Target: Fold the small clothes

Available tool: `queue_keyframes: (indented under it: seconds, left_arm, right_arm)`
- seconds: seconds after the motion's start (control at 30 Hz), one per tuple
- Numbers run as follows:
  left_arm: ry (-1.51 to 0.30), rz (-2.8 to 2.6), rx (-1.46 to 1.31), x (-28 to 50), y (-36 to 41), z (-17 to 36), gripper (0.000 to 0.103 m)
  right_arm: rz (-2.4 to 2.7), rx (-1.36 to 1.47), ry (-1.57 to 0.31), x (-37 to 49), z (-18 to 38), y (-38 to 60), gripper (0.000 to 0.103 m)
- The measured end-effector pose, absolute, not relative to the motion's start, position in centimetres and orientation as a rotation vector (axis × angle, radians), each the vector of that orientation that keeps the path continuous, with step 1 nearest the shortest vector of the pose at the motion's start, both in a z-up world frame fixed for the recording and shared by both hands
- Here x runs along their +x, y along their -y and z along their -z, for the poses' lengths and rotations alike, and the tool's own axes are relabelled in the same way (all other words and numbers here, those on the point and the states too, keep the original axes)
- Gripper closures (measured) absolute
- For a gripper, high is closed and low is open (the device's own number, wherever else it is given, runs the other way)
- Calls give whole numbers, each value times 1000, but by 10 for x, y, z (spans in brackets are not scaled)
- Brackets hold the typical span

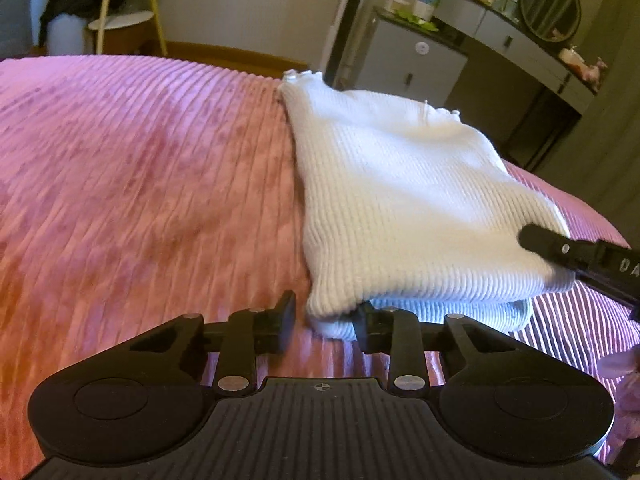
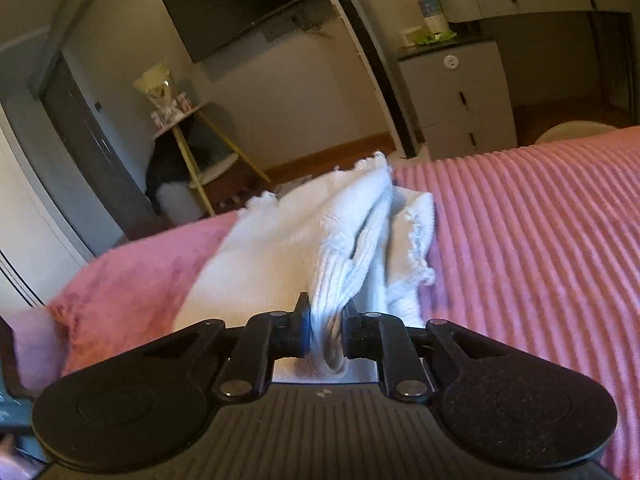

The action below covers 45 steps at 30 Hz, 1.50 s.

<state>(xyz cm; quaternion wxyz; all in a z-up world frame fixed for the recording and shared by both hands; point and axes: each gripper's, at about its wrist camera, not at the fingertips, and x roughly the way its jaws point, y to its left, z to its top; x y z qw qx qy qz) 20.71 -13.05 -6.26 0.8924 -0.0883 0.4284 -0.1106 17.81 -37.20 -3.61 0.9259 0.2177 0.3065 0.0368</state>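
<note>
A white ribbed knit garment (image 1: 404,200) lies folded in layers on the pink ribbed bedspread (image 1: 140,184). My left gripper (image 1: 325,320) is open at the garment's near left corner, one finger each side of the corner. My right gripper (image 2: 326,330) is shut on a bunched edge of the same garment (image 2: 320,240), which rises in a ridge away from the fingers. The right gripper's finger (image 1: 560,248) shows in the left wrist view resting on the garment's right edge.
The bedspread (image 2: 540,240) spreads wide to the left in the left wrist view and to the right in the right wrist view. Beyond the bed's far edge stand a grey drawer cabinet (image 2: 460,96), a dressing table with a round mirror (image 1: 550,6) and a yellow-legged side table (image 2: 192,148).
</note>
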Motion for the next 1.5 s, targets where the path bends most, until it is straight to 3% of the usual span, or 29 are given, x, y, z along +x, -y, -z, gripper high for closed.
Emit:
queue_keyframes:
  seconds: [0.33,0.37,0.43,0.47,0.63,0.83,0.87,0.93,1.07,1.5]
  left_arm:
    - [-918,209,-189,203,123,62,70]
    - [-917,200,-183,201,119,58,68]
    - [-878,169,-161,193,107,47,56]
    - [-853,134,-150,191,99,40,56]
    - [-778,83,-129,200,85,19,53]
    - [-792,213,-16,227,141,32,45]
    - [-784,215,16,232,149,37,42]
    - [-805,203,34,241,154,51,24]
    - [-798,208,17,245,146,69,11]
    - [-895,170,-103,215,118,68,9]
  right_arm:
    - [-46,253,-730,179,53,364,87]
    - [-53,257,-735,176,52,367,83]
    - [-59,290,-708,167,38,376,75]
    - [-53,301,-692,161,33,381,73]
    - [-45,340,-626,156,12,381,74]
    - [-99,153,-658,188,19,334,80]
    - [-73,105,-685,195,24,331,84]
    - [-42,25,-718,204,38,332,89]
    - [-51,-13,-691,205,49,341,91]
    - [-28,-27,-777,174,42,322,87]
